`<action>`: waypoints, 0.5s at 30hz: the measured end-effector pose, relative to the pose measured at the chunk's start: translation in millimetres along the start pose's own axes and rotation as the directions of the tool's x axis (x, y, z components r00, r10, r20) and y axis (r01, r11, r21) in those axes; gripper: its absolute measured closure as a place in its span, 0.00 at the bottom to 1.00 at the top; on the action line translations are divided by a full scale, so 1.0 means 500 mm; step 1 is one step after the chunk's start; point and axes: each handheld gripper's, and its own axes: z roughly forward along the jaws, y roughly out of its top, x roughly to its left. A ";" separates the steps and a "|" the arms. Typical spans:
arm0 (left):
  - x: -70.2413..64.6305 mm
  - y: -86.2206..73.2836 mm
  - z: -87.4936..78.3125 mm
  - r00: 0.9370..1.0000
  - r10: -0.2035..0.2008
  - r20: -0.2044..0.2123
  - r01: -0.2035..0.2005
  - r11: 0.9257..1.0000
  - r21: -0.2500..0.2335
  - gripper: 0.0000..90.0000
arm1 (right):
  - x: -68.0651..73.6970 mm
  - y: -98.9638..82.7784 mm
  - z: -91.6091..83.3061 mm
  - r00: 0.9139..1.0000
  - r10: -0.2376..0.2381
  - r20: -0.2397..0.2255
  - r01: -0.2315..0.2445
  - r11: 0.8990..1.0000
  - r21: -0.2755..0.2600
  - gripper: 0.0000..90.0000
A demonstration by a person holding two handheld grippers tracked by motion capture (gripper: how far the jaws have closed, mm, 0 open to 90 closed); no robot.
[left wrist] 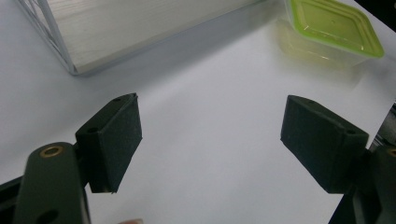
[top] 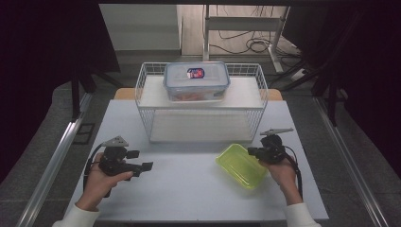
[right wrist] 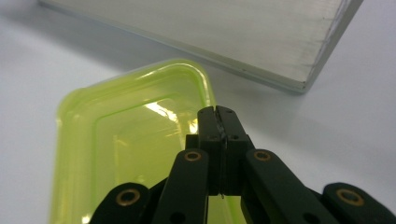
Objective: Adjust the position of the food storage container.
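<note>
Here the right gripper (right wrist: 218, 112) jaws pinch the green lid's (right wrist: 126, 140) rim; left gripper (left wrist: 210, 140) jaws gape empty.

Desk (top: 189, 189): matt white top, smooth. Green container (top: 241, 165): translucent lime plastic, glossy, with bright glints. Wire basket (top: 201, 101): thin white-coated metal wire. Board (left wrist: 140, 23) in basket: pale wood-grain, matt. Lidded box (top: 196, 80): clear plastic, bluish lid, glossy. Left claw (left wrist: 210, 144): matt black plastic, brass-coloured rivets. Right claw (right wrist: 218, 112): same finish.
</note>
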 end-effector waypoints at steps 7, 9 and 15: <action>-0.001 -0.001 -0.002 1.000 0.000 0.001 0.000 1.000 0.001 0.22 | -0.014 0.016 0.014 0.999 0.005 0.040 -0.005 1.000 -0.013 0.99; -0.001 -0.001 -0.003 1.000 -0.001 0.000 0.001 1.000 0.000 0.22 | -0.015 0.017 0.022 0.999 0.002 0.049 -0.003 1.000 0.001 0.99; 0.001 -0.002 -0.001 1.000 -0.003 -0.001 0.003 1.000 0.004 0.22 | -0.005 0.023 0.042 0.998 -0.035 0.058 0.033 0.999 0.030 0.99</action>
